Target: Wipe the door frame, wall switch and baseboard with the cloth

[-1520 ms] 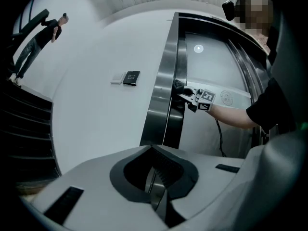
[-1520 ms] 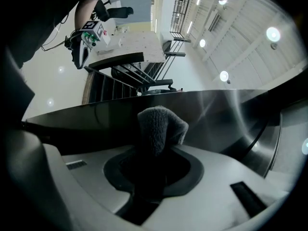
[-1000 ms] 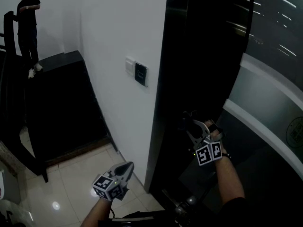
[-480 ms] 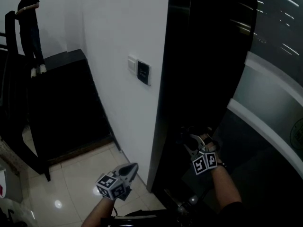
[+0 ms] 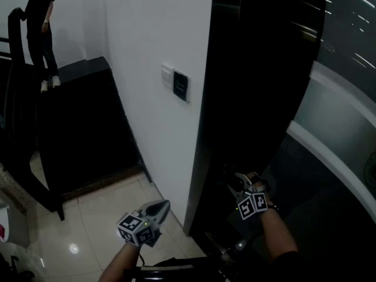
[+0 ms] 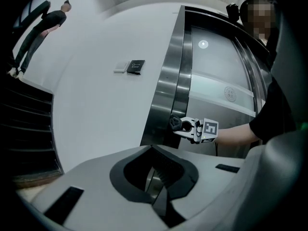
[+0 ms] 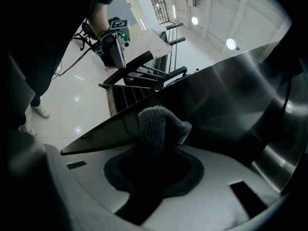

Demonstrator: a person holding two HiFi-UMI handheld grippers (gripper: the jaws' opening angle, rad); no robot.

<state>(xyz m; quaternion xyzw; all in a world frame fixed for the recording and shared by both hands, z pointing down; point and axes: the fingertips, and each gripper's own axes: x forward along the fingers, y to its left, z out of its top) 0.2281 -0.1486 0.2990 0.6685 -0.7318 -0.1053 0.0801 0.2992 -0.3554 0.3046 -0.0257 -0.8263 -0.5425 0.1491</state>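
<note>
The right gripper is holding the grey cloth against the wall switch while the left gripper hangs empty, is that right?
Not quite. The right gripper holds the grey cloth against the dark door frame, not the wall switch. The head view shows the switch higher up on the white wall, to the left. The left gripper does hang empty.

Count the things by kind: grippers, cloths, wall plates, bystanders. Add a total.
Grippers: 2, left gripper, right gripper
Cloths: 1, cloth
Wall plates: 2, white switch, black panel
Bystanders: 1, bystander
Total: 6
</note>
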